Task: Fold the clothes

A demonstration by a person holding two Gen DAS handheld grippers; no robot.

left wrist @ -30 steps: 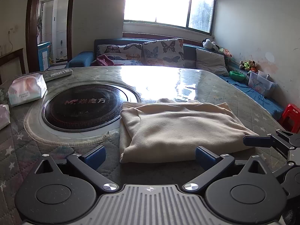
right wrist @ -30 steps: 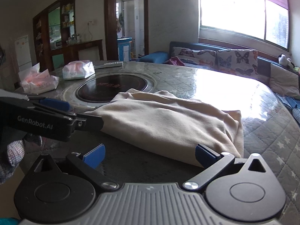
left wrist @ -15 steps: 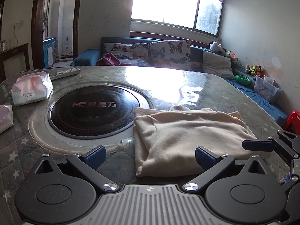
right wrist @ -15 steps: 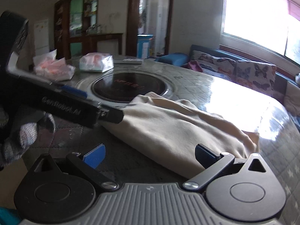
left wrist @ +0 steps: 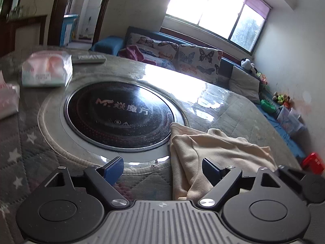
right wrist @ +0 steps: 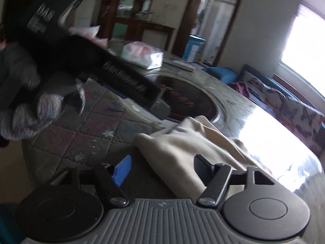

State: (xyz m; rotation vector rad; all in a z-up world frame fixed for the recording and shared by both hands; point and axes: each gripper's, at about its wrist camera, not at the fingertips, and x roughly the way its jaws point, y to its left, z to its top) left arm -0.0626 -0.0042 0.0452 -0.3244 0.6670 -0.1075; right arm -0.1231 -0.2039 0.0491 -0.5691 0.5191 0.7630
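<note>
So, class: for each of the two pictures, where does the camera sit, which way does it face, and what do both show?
Left wrist: sits on the left hand-held gripper, faces across the table to the window; only its fingers show.
Right wrist: sits on the right hand-held gripper, faces the doorway; the gloved hand holding the left one shows.
Shared: beige garment between open jaws that have just been closing, round black hob, tissue pack.

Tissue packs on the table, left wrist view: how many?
2. One full pack sits at far left, beyond the black cooktop disc. A second pack is cut off by the left frame edge. More may lie out of frame.
</note>
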